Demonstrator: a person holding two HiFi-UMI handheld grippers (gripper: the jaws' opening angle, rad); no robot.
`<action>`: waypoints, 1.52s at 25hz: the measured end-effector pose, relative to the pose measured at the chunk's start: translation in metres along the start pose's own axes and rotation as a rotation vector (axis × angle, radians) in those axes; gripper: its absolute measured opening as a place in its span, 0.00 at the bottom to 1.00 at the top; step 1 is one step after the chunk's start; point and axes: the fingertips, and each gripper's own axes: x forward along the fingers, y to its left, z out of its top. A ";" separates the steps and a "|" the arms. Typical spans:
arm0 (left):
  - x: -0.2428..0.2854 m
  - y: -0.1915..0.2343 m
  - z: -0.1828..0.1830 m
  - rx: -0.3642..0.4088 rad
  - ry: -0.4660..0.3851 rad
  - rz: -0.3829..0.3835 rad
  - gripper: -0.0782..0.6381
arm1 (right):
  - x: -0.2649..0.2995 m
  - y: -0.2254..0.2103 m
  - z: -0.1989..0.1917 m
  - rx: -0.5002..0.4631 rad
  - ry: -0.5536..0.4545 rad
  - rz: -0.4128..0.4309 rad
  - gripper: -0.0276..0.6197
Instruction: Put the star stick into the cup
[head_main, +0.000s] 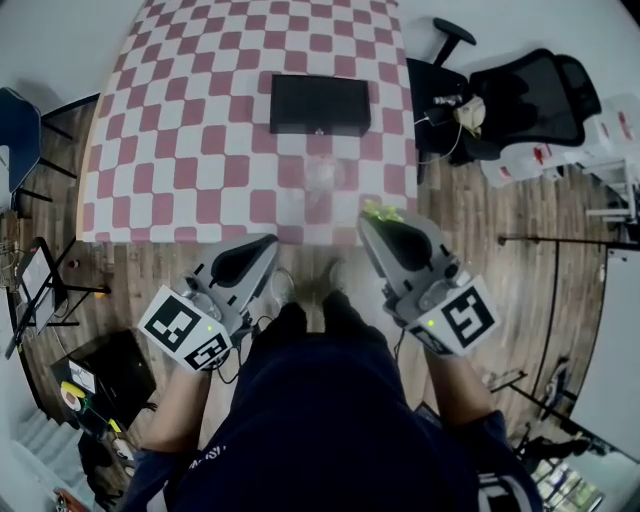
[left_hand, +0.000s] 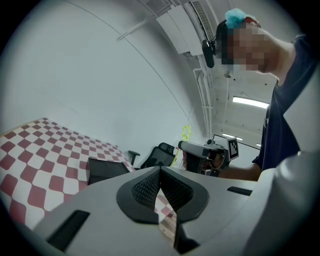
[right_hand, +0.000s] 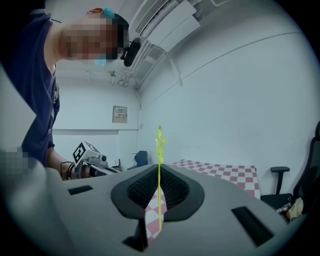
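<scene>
The star stick (right_hand: 159, 145) is thin and yellow-green with a star at its top. It stands upright between the pads of my right gripper (right_hand: 159, 174), which is shut on it. In the head view the star stick (head_main: 383, 211) pokes out of the right gripper (head_main: 372, 223) just off the table's near edge. A clear cup (head_main: 325, 177) stands on the checkered table (head_main: 180, 150), a little ahead and left of that gripper. My left gripper (head_main: 262, 246) hovers at the near edge too, shut with nothing in it (left_hand: 160, 172). From the left gripper view the right gripper (left_hand: 205, 152) and star stick (left_hand: 186, 132) show.
A black box (head_main: 320, 104) lies on the table beyond the cup. A black office chair (head_main: 520, 100) stands off the table's right side. Stands and gear crowd the wooden floor at left (head_main: 60, 300).
</scene>
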 end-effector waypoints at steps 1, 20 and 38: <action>0.001 0.003 -0.001 -0.004 0.002 0.008 0.15 | 0.004 -0.003 -0.001 -0.006 0.003 0.010 0.08; 0.051 0.057 -0.038 -0.120 0.078 0.234 0.15 | 0.098 -0.061 -0.076 -0.129 0.111 0.280 0.08; 0.074 0.072 -0.073 -0.175 0.134 0.307 0.15 | 0.108 -0.039 -0.160 -0.594 0.182 0.447 0.08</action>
